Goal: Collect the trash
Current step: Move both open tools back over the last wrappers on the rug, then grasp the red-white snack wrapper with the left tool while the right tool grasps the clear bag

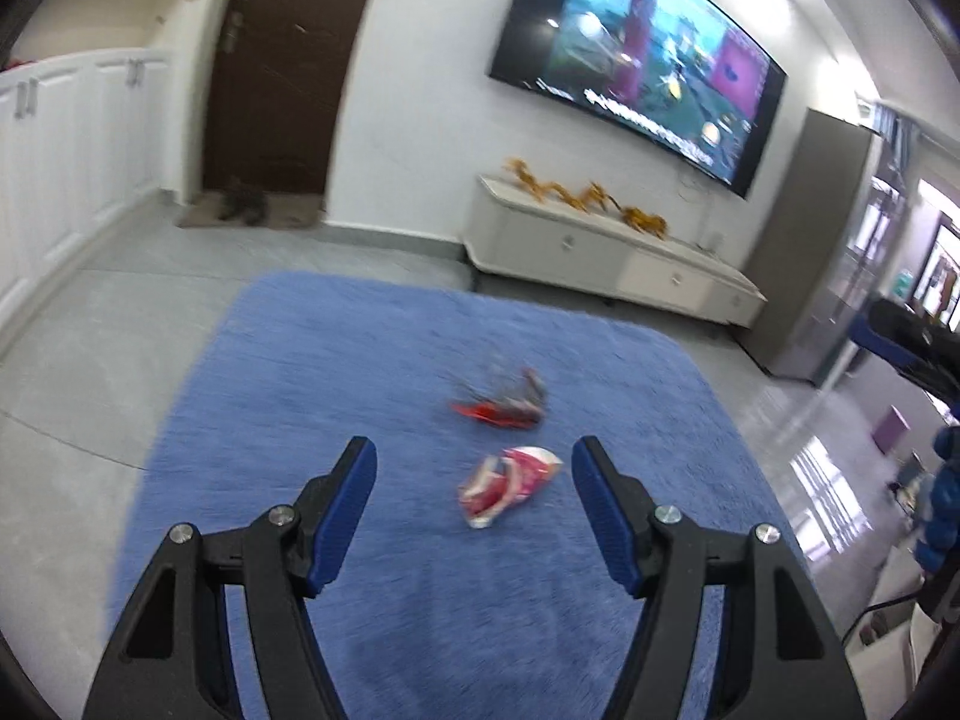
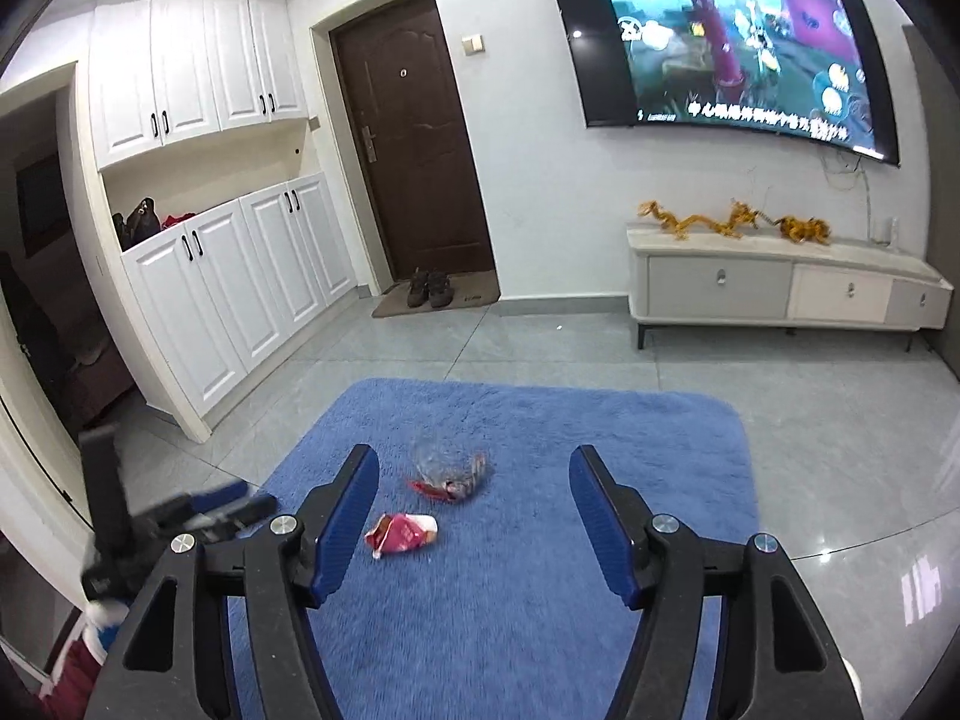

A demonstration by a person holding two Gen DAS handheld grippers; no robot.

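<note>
Two pieces of trash lie on a blue rug (image 1: 360, 360) (image 2: 600, 432). A crumpled red and white wrapper (image 1: 507, 483) (image 2: 401, 534) is the nearer one. A clear plastic wrapper with red parts (image 1: 504, 402) (image 2: 450, 471) lies just beyond it. My left gripper (image 1: 474, 468) is open and empty, held above the rug with the red and white wrapper between its fingers in view. My right gripper (image 2: 474, 474) is open and empty, above the rug; both wrappers show between its fingers. The left gripper also shows at the left of the right wrist view (image 2: 198, 510).
A white TV cabinet (image 2: 780, 288) with gold dragon ornaments (image 2: 732, 222) stands against the wall under a large TV (image 2: 720, 36). A brown door (image 2: 414, 138) with shoes (image 2: 429, 288) on a mat, and white cupboards (image 2: 240, 276), are at the left. Grey tile floor surrounds the rug.
</note>
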